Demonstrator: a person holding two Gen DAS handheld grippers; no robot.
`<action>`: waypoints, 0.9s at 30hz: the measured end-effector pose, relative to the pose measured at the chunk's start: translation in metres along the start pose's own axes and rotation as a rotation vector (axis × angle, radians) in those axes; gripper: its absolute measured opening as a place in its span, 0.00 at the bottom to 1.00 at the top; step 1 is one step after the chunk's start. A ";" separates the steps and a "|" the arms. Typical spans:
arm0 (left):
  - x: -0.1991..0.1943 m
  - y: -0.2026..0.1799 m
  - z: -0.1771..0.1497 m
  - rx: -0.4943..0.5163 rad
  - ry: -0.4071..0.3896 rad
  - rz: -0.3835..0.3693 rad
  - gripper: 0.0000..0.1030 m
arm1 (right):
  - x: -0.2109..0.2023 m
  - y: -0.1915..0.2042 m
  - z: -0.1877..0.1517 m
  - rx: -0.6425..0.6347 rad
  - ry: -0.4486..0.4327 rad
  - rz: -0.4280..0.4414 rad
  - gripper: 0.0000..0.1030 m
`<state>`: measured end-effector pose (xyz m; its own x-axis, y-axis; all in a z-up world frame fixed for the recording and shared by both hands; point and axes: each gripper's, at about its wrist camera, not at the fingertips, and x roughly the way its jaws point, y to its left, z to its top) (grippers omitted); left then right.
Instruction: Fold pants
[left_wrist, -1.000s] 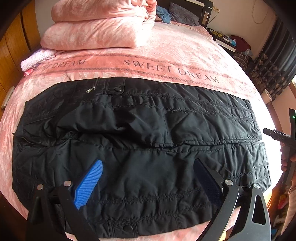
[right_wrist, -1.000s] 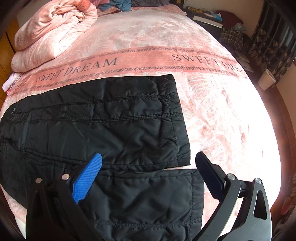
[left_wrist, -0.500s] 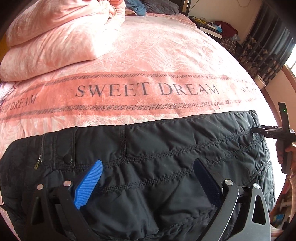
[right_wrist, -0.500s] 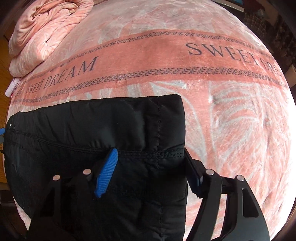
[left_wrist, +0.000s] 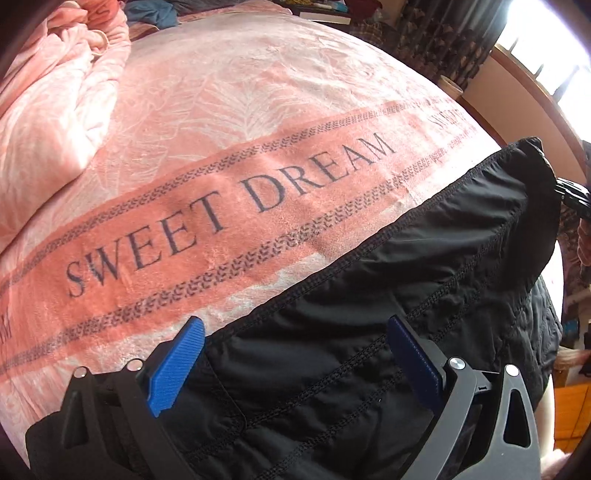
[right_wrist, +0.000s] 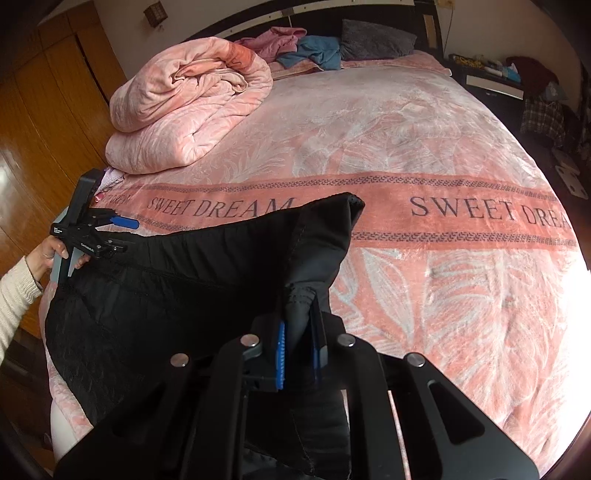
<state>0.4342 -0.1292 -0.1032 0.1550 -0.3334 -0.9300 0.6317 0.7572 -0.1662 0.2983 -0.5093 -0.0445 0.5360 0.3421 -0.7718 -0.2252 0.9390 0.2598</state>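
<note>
Right tool (right_wrist: 297, 354) clamped tight on a bunched hem end of the black pants (right_wrist: 177, 288), cloth pinched between its blue pads and lifted off the bed (right_wrist: 443, 155). Left tool (left_wrist: 295, 354) wide open over the waist end, pants fabric between its fingers but pads not pressing. Pants lie along the near edge of the pink "SWEET DREAM" blanket (left_wrist: 258, 122). Far left: rolled pink quilt (right_wrist: 184, 110). Farther back, dark pillow (right_wrist: 376, 38) at the headboard.

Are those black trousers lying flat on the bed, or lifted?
Partly lifted. The right gripper is shut on a bunched cuff end of the black trousers, raised off the pink blanket; the rest lies spread.
</note>
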 end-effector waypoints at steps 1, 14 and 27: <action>0.004 0.001 0.004 0.012 0.009 -0.025 0.96 | -0.003 0.000 0.002 -0.006 -0.010 0.004 0.09; 0.039 0.002 -0.002 0.033 0.095 -0.030 0.19 | -0.008 -0.011 -0.005 0.033 -0.033 0.022 0.09; -0.133 -0.092 -0.104 -0.013 -0.312 -0.017 0.06 | -0.040 -0.014 -0.031 0.145 -0.134 -0.049 0.10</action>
<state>0.2764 -0.0958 0.0020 0.3716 -0.5010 -0.7816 0.6268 0.7564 -0.1868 0.2550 -0.5370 -0.0352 0.6490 0.2883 -0.7040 -0.0821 0.9465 0.3119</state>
